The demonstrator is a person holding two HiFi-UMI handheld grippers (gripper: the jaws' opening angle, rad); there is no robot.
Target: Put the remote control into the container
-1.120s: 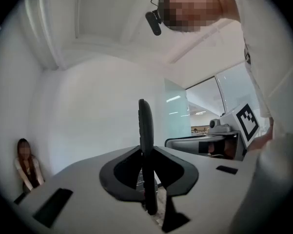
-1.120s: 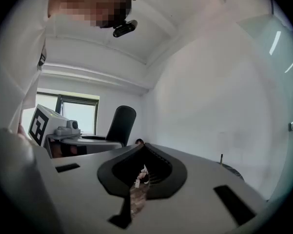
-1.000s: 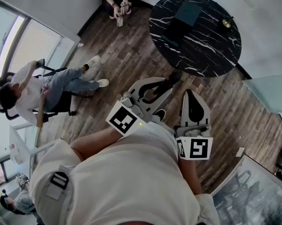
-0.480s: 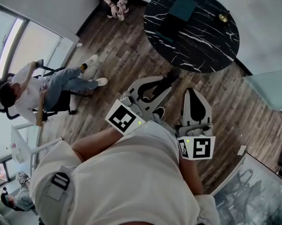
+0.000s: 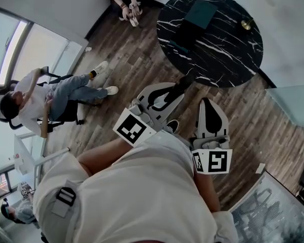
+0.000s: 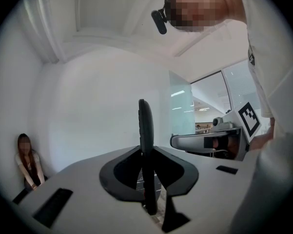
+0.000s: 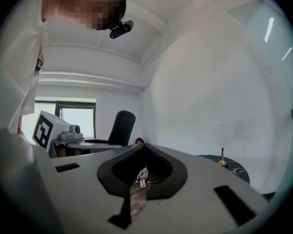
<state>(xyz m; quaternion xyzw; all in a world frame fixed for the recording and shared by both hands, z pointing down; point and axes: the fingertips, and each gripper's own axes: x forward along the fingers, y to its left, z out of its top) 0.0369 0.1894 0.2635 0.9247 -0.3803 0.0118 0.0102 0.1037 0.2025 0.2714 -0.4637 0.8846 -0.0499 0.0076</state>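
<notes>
A black remote control (image 5: 183, 86) sticks out from my left gripper (image 5: 171, 97), which is shut on it and held in front of the body, pointing toward the round black marble table (image 5: 227, 54). In the left gripper view the remote (image 6: 145, 126) stands on edge, clamped between the jaws of the left gripper (image 6: 147, 152). A dark teal container (image 5: 201, 14) lies on the far side of the table. My right gripper (image 5: 206, 103) hangs beside the left one, shut with nothing in it. In its own view the right gripper (image 7: 142, 146) has its jaws together, and the remote (image 7: 122, 126) shows at the left.
A small brass object (image 5: 246, 25) stands near the table's right rim. A person sits on a chair (image 5: 55, 99) at the left, and another person's hands (image 5: 129, 8) show at the top. Glass panels (image 5: 288, 103) stand at the right. The floor is wood planks (image 5: 131, 54).
The head view has shifted slightly, so the table sits a little differently in the frame. Both grippers stay in front of the body, with the remote still held in the left one.
</notes>
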